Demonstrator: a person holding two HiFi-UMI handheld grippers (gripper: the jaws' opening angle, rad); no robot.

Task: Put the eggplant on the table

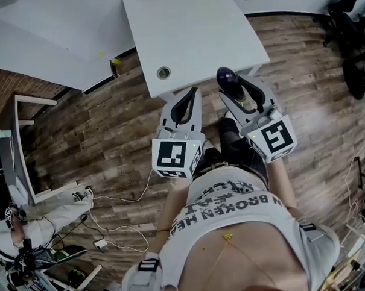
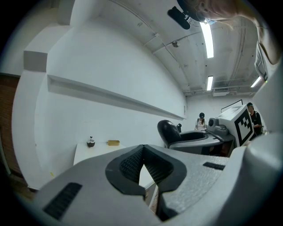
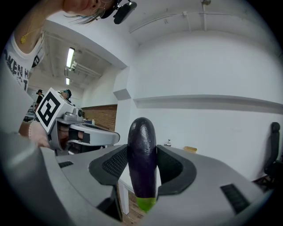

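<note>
2 jaws of right gripper (image 3: 141, 167) clamp eggplant (image 3: 142, 145), green end half hidden; left gripper (image 2: 142, 153) jaws closed, empty.

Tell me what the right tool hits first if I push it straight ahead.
Most likely the near edge of the white table, and the eggplant clamped in the right tool would probably touch it first. Whether it would pass above the tabletop instead is unclear from these views.

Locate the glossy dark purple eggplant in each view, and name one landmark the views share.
Head view: glossy dark purple eggplant upper centre-right, clamped in the right gripper.
Left gripper view: eggplant right of centre, rounded end showing.
Right gripper view: eggplant dead centre, upright between the jaws.
Shared landmark: the white rectangular table.
</note>
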